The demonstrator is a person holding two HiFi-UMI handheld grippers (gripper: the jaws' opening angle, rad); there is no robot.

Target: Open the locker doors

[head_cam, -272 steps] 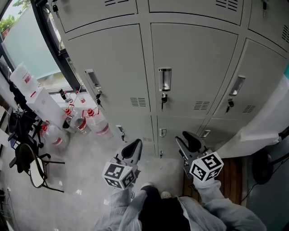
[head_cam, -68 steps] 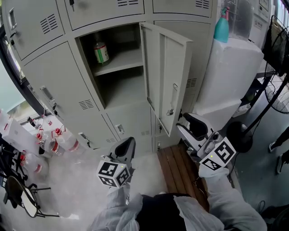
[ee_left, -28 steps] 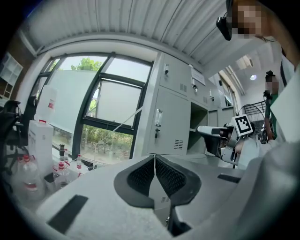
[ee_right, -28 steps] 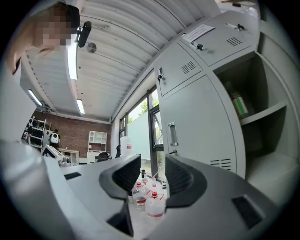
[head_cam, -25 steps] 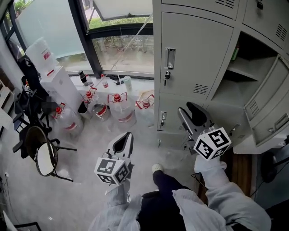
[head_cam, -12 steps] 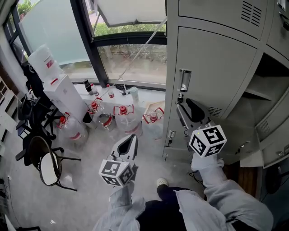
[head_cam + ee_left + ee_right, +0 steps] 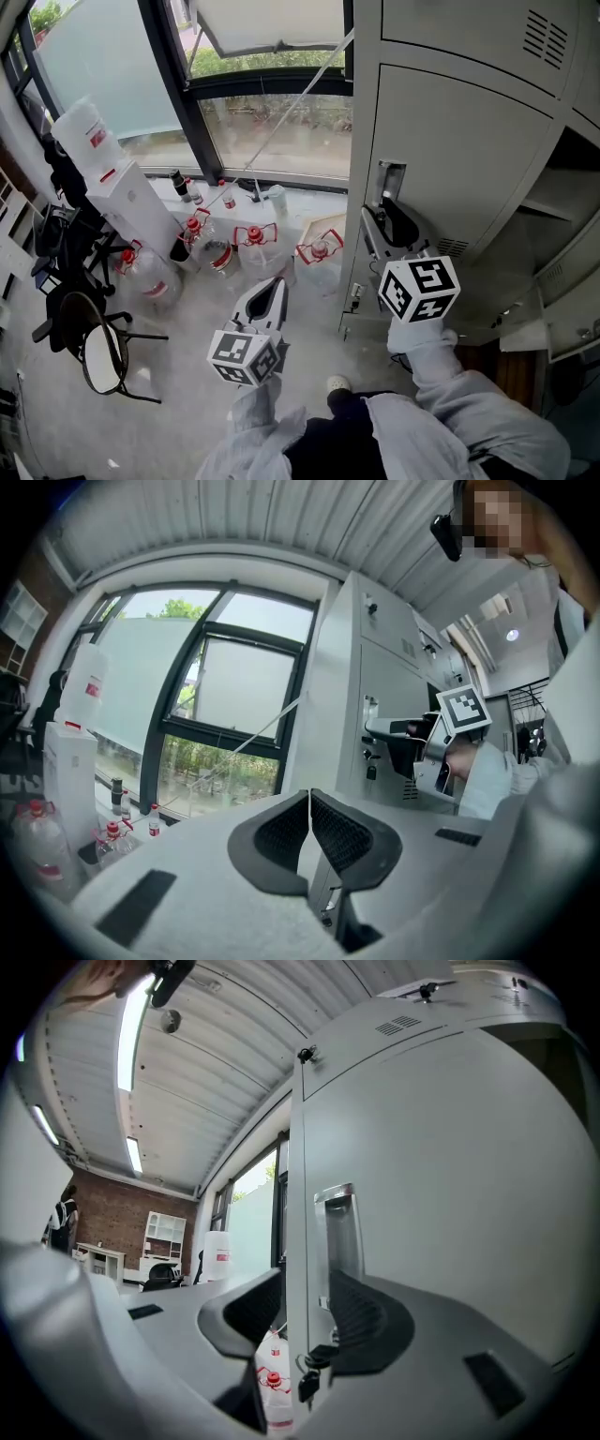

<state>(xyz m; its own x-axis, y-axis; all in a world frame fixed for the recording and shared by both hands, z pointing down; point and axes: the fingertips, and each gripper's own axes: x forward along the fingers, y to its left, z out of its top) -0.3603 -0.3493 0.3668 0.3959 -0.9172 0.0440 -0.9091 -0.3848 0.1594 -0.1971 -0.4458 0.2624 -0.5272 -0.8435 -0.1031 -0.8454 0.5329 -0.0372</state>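
A closed grey locker door (image 7: pixel 459 159) with a recessed metal handle (image 7: pixel 389 183) stands at the left end of the locker bank. My right gripper (image 7: pixel 380 225) is open, its tips just below that handle. In the right gripper view the handle (image 7: pixel 336 1232) and the door's left edge show between the spread jaws of my right gripper (image 7: pixel 305 1312), and a key (image 7: pixel 307 1377) hangs below; no pad presses on anything. My left gripper (image 7: pixel 267 295) is shut and empty, low over the floor; its pads (image 7: pixel 309 817) meet. Further right a locker (image 7: pixel 572 197) stands open.
Several water jugs with red caps (image 7: pixel 258 248) sit on the floor under the window (image 7: pixel 272 122). A white box-shaped dispenser (image 7: pixel 131 202) leans at the left, and a black chair (image 7: pixel 94 337) stands near it. The person's shoe (image 7: pixel 336 383) shows below.
The view has swung left along the lockers. My right gripper has come closer to the left locker's handle, and my left gripper has moved along with it, still shut.
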